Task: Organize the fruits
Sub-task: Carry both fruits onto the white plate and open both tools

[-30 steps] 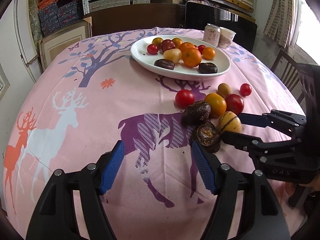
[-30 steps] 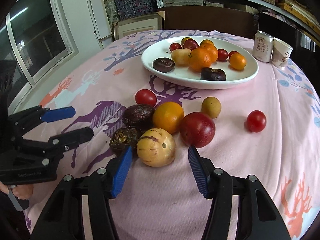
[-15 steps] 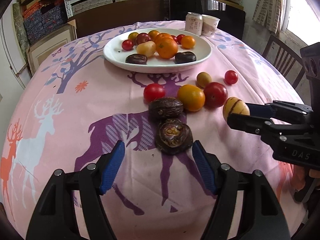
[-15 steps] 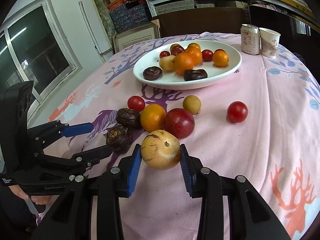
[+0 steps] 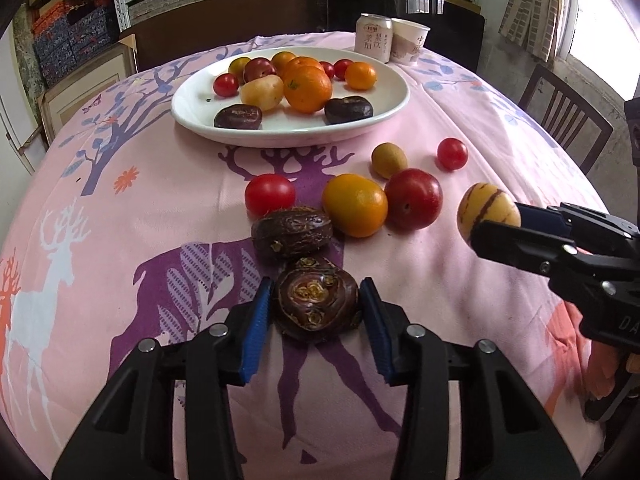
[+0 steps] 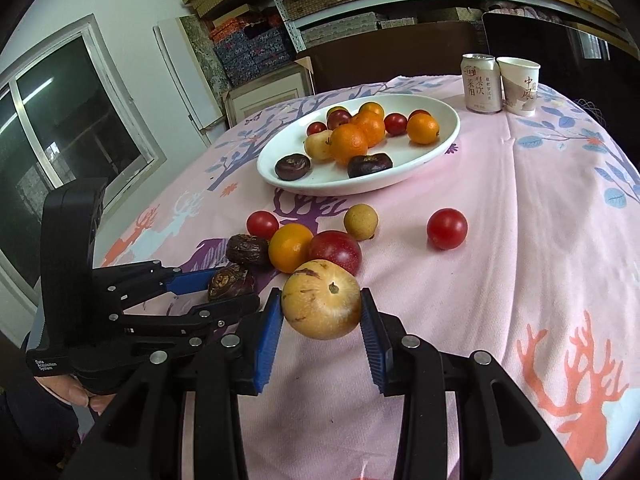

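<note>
Right tool [image 6: 322,322] grips a yellow purple-striped melon-like fruit [image 6: 322,305], both blue pads pressed on its sides; it appears lifted clear of the pink deer-print tabletop [image 6: 540,240], probably for carrying to the white plate [image 6: 444,142]. Left tool [image 5: 316,314] brackets a dark wrinkled fruit [image 5: 316,302] that sits on the cloth, pads at or just beside its flanks; contact looks made, so I judge it gripping.

In the left view, loose fruit lies at 12 o'clock from the left tool: second dark fruit [image 5: 292,232] touching the held one, then a cherry tomato [image 5: 270,195], an orange citrus [image 5: 355,205], a red plum [image 5: 414,199], a small brown-green fruit [image 5: 389,160] and another tomato [image 5: 452,154]. The plate beyond already holds oranges, tomatoes and two dark fruits, so the task is partly done.

Behind the plate, at 1 o'clock, stand a can [image 6: 481,83] with Chinese characters, not fully legible, and a paper cup [image 6: 519,86], likewise. Left tool body reads "Data Acquisition System".
</note>
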Demonstrator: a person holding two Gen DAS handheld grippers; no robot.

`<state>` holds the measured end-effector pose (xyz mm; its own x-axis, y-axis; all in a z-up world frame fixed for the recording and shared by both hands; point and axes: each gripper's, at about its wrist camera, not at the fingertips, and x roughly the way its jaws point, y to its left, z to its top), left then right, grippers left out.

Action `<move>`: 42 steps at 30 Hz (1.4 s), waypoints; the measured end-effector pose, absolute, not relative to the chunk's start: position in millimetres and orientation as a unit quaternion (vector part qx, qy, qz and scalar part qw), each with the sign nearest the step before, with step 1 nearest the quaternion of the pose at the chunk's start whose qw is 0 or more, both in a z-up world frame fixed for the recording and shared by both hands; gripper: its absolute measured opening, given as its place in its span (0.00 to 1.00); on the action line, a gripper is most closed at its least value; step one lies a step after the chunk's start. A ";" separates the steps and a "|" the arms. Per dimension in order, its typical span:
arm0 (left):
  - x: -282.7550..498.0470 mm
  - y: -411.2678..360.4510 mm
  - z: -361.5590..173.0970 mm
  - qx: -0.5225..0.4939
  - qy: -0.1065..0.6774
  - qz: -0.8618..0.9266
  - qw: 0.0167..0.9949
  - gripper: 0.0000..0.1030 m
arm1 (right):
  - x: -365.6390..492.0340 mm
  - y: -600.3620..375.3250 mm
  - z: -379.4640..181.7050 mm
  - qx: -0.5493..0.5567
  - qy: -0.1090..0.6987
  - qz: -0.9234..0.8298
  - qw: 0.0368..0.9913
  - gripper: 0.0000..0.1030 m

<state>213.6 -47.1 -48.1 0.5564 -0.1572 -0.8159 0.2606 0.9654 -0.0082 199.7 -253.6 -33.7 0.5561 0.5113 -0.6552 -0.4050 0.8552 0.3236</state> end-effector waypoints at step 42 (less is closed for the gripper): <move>355.5 -17.2 3.4 0.044 0.389 -0.014 0.920 0.79 | 326.6 -243.0 -16.5 0.012 0.362 0.173 0.916 0.63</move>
<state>355.5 -17.2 3.4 0.6965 0.0078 -0.7175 0.0602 0.9958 0.0693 326.6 -243.0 -16.5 0.6785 0.3252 -0.6587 -0.3073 0.9401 0.1476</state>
